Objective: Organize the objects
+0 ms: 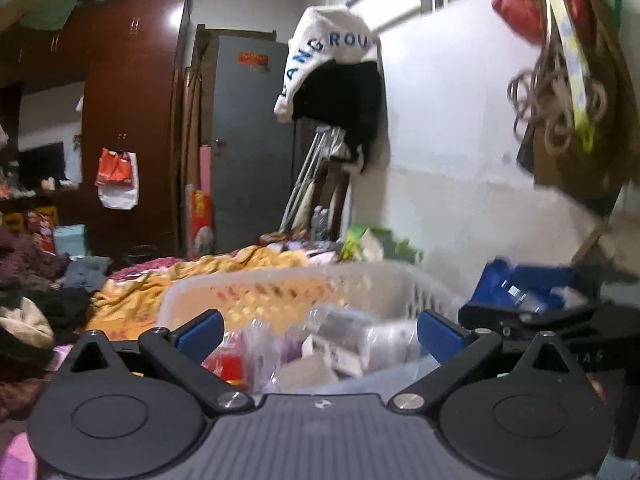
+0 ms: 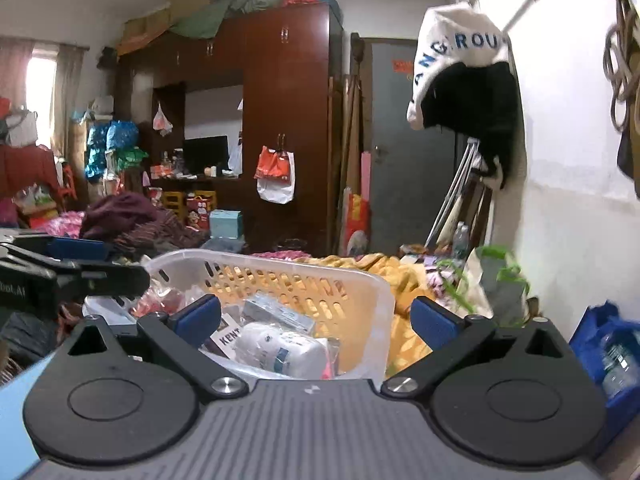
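A clear plastic basket (image 2: 360, 280) with slotted walls sits in front of both grippers; it also shows blurred in the left wrist view (image 1: 360, 280). It holds a white bottle (image 2: 280, 350), a flat box (image 2: 280, 312), a "KENT" carton (image 2: 230, 336) and wrapped packets (image 1: 340, 344). My right gripper (image 2: 316, 320) is open and empty over the basket's near edge. My left gripper (image 1: 320, 332) is open and empty above the basket's contents. The left gripper also appears at the left of the right wrist view (image 2: 80, 272); the right one shows at the right of the left wrist view (image 1: 540, 312).
A yellow blanket (image 2: 404, 276) lies behind the basket on a cluttered bed. A blue bag with a bottle (image 2: 612, 352) stands at the right by the white wall. Clothes are piled to the left (image 2: 132, 216). A wardrobe (image 2: 288, 120) and grey door (image 2: 408, 160) stand beyond.
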Demonstrator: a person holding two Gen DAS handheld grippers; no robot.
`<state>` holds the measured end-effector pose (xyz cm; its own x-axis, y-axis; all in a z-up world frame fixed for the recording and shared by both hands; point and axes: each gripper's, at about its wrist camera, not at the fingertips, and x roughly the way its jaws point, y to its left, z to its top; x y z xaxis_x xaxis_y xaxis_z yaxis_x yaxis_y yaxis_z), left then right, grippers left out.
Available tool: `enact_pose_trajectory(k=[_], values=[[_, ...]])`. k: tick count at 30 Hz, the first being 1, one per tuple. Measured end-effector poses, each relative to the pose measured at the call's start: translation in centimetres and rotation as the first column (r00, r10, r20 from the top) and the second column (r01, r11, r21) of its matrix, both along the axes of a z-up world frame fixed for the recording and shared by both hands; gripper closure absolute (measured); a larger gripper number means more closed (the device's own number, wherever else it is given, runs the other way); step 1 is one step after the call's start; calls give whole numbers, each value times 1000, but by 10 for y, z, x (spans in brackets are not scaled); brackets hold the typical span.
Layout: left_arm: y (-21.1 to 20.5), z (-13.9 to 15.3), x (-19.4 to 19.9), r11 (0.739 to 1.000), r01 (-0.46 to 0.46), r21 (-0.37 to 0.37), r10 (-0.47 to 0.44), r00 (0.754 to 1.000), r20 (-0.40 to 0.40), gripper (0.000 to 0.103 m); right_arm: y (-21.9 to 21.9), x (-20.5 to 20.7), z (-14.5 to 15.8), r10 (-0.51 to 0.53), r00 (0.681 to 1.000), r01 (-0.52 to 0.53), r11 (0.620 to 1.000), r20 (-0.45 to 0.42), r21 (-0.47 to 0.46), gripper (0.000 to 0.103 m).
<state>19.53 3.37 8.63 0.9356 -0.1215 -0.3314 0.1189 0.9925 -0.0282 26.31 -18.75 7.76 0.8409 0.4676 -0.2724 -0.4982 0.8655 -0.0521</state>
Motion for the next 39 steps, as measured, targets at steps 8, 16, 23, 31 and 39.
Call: enact_pose_trajectory(k=[8, 16, 23, 31, 39], values=[[3, -14, -10, 999, -23, 41, 25, 999, -49, 0, 4, -1, -13, -3, 997, 1, 1000, -72, -20, 0], [17, -16, -19, 997, -70, 11, 70, 996, -47, 0, 2, -11, -14, -33, 998, 30, 998, -60, -54, 0], [18, -18, -20, 994, -104, 18, 105, 993, -46, 0, 0, -16, -15, -29, 998, 28, 999, -58, -30, 0], [13, -20, -24, 992, -115, 41, 117, 992, -39, 0, 0, -17, -20, -25, 998, 24, 1000, -63, -19, 0], [7, -24, -23, 992, -112, 61, 114, 993, -39, 0, -12, -13, -21, -30, 997, 33, 999, -74, 29, 0]])
